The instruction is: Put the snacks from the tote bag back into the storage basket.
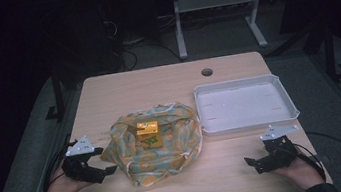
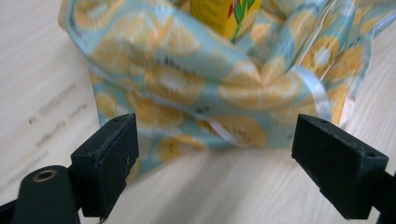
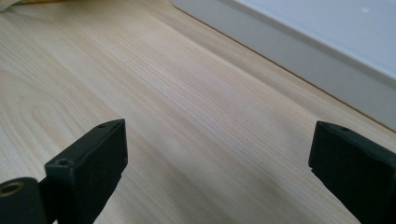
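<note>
I am looking down at a pale wooden table (image 1: 172, 83) in the middle of the high view. A crumpled cloth (image 1: 157, 143) printed with lemon slices on light blue is lying at the centre of the frame, and a small yellow carton (image 1: 148, 133) is sitting on top of it. To the right of the cloth, a white tray (image 1: 288, 102) is resting near the table's right edge.

At the lower left of the high view I am holding the left gripper (image 1: 103, 161), its tip just beside the cloth's left edge. In the left gripper view its jaws are standing wide apart with nothing between them, and the cloth's folds are lying just ahead of them; I cannot tell whether the left jaw is brushing the fabric's lower corner.

At the lower right of the high view I am holding the right gripper (image 1: 252, 161) over bare wood below the tray. In the right gripper view its jaws are spread wide, gripping nothing, with the tray's wall (image 3: 299, 51) crossing the upper right of the frame.
</note>
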`<action>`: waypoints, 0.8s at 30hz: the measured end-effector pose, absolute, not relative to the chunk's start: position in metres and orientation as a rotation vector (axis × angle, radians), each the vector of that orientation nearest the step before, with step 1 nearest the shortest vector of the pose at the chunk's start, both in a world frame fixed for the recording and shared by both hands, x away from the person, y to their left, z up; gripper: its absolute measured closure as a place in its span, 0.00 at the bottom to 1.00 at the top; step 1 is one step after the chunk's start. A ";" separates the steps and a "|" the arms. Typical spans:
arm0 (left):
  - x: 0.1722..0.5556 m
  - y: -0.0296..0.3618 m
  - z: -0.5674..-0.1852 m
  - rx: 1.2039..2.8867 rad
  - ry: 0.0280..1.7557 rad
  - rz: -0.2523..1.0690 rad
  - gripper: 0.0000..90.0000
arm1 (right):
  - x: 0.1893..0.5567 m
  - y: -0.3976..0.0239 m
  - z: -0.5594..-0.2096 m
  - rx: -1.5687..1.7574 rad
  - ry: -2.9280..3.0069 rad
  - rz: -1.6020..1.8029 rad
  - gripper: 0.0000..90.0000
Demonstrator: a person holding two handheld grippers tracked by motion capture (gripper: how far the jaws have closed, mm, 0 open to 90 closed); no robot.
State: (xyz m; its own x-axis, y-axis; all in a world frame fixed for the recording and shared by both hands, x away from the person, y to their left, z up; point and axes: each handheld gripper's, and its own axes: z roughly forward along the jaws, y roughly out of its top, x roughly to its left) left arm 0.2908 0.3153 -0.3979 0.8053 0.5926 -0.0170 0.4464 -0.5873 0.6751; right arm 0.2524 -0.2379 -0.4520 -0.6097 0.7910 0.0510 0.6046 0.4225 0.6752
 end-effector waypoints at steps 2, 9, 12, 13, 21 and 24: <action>0.292 0.314 -0.396 2.295 0.757 0.276 0.16 | 0.252 -0.237 -0.452 1.212 2.405 0.973 0.05; 0.304 0.305 -0.383 2.300 0.717 0.283 0.16 | 0.253 -0.237 -0.452 1.212 2.406 0.970 0.05; 0.310 0.300 -0.376 2.307 0.695 0.284 0.16 | 0.254 -0.238 -0.453 1.216 2.407 0.969 0.05; 0.311 0.299 -0.375 2.308 0.687 0.286 0.16 | 0.254 -0.237 -0.453 1.218 2.408 0.969 0.05; 0.319 0.288 -0.365 2.320 0.642 0.295 0.16 | 0.255 -0.237 -0.453 1.211 2.415 0.967 0.05; 0.323 0.283 -0.362 2.327 0.626 0.297 0.16 | 0.255 -0.237 -0.453 1.209 2.416 0.968 0.05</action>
State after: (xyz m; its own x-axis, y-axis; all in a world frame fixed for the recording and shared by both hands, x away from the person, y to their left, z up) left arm 0.3233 0.2826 -0.3617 0.8569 0.5142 0.0367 0.3542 -0.6389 0.6829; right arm 0.2549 -0.2366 -0.4531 -0.6146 0.7871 0.0527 0.6059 0.4282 0.6705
